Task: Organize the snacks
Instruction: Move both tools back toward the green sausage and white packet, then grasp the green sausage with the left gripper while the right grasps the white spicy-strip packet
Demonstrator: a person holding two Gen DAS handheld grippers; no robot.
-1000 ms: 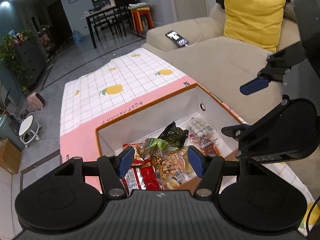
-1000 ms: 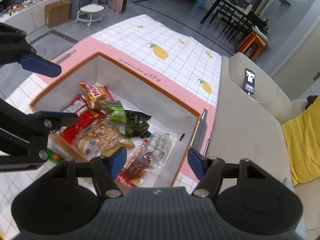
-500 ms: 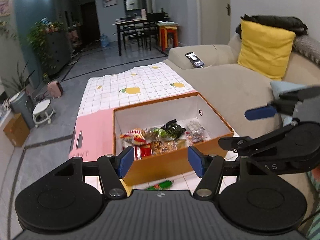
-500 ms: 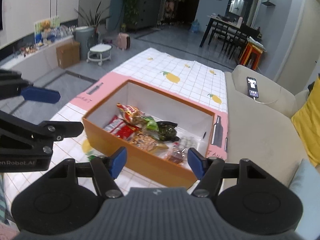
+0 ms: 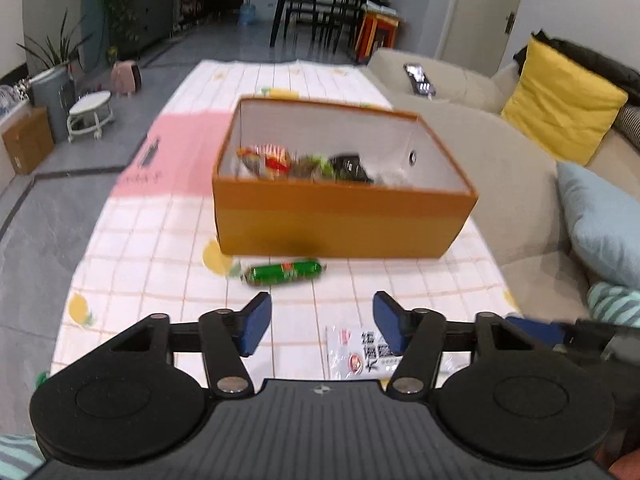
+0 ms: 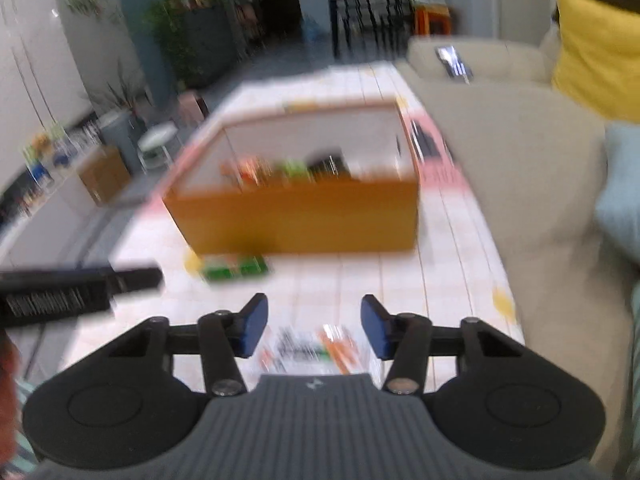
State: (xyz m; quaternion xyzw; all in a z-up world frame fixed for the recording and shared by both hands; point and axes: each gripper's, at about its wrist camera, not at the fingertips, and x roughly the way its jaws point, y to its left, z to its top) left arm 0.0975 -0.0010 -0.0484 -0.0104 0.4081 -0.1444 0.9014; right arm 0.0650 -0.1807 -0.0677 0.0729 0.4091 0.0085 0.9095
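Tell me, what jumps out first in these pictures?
An orange box full of bright snack packets sits mid-cloth on a checked cloth. A green sausage stick lies just before it, a white packet nearer still. A yellow cushion glows on the sofa, right.

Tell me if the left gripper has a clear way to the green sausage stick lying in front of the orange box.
Probably yes. The green sausage stick lies alone on the checked mat, just ahead of the left gripper, whose jaws have just been closing but stand open and empty. The orange box sits behind it, not between.
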